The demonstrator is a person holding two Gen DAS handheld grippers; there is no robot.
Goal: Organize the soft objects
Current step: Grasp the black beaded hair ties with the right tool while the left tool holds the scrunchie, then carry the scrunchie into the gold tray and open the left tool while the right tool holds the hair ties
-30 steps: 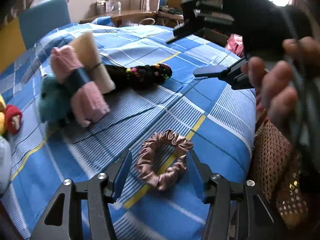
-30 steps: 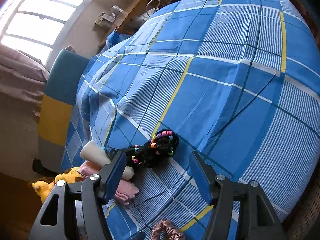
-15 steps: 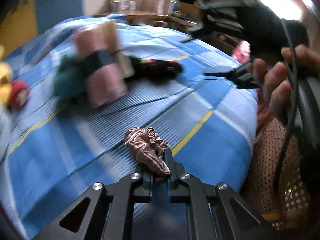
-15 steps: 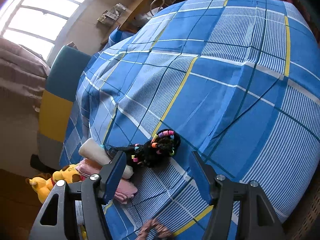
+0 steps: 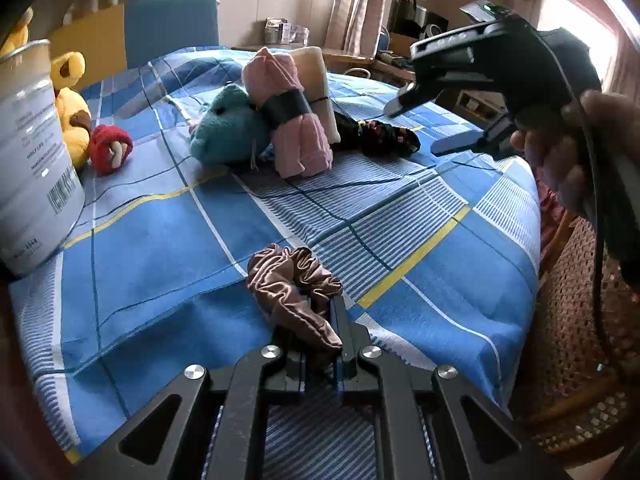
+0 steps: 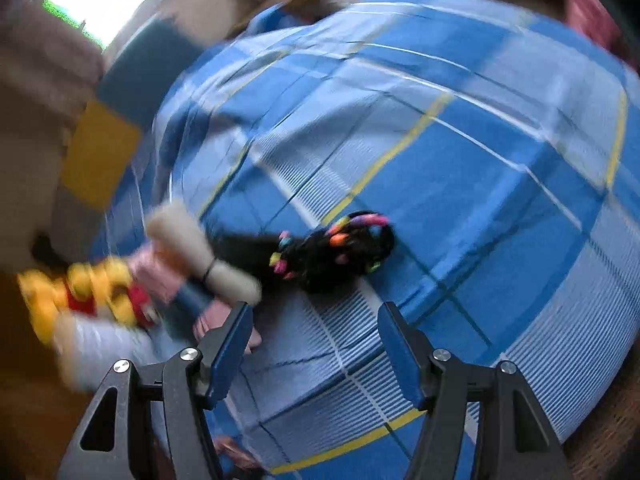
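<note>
My left gripper [image 5: 320, 320] is shut on a brown satin scrunchie [image 5: 288, 280], which bunches up in front of its jaws over the blue checked bedspread [image 5: 160, 240]. My right gripper [image 5: 430, 124], held in a hand at the upper right, stands open with nothing between its fingers, just right of a black beaded soft item [image 5: 380, 140]. In the blurred right wrist view the right gripper [image 6: 314, 312] hovers open above the black beaded item [image 6: 336, 252]. A teal plush [image 5: 228, 128], a pink rolled towel [image 5: 292, 120] and a cream roll [image 5: 316, 84] lie together behind.
A tall white tin can [image 5: 32, 152] stands at the left edge of the bed. Beside it sit a yellow plush [image 5: 72, 100] and a small red soft toy [image 5: 110, 146]. A wicker seat [image 5: 572, 360] is off the bed's right edge.
The left gripper closed on the scrunchie and carried it leftward, bringing the tin can into view. The right gripper swung and rolled, still open; its view is now blurred.
</note>
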